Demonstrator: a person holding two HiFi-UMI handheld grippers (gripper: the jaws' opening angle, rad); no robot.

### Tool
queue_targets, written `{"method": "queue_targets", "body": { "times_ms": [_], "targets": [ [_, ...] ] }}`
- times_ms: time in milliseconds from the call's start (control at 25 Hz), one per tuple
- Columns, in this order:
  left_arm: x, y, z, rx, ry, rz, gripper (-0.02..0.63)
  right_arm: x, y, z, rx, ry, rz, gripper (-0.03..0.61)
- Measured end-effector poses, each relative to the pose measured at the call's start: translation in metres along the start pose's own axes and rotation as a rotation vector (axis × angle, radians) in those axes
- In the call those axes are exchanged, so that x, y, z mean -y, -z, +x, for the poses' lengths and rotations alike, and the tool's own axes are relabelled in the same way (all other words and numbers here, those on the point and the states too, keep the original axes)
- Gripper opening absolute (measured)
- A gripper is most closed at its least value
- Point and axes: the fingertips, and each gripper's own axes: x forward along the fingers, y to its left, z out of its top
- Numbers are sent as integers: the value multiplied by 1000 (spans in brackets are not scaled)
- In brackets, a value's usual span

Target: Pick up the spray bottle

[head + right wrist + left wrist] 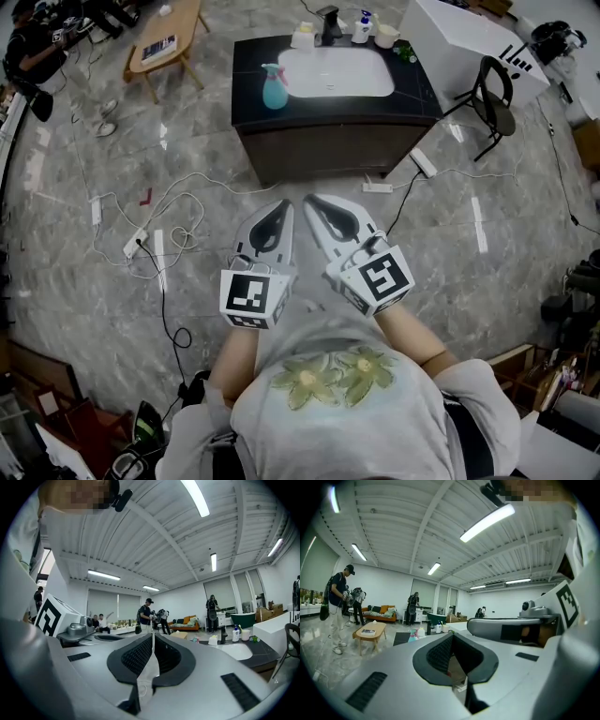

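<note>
Grey marble floor (187, 159) fills the head view. A teal plastic spray bottle (274, 87) stands on the dark vanity counter (251, 66), left of the white basin (337, 73), well apart from the left gripper (281, 202) and right gripper (312, 200). The left gripper view shows its jaws clenched on nothing. The right gripper view shows the same.

Teal spray bottle (274, 87) upright beside sink (375, 86)

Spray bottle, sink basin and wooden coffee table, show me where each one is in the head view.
spray bottle (274, 92), head view, on its blue-green body.
sink basin (342, 80), head view, on the bare white bowl.
wooden coffee table (183, 23), head view, on the bare part of its top.
</note>
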Motion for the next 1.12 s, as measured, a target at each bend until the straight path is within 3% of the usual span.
{"method": "queue_targets", "body": {
  "times_ms": [760,1120],
  "targets": [
    [-130,-22,115,-38,49,-8,8,74,3,167,-59,25,46,25],
    [-163,-23,153,-35,92,-24,8,99,7,207,-71,71,33,25]
  ]
}}
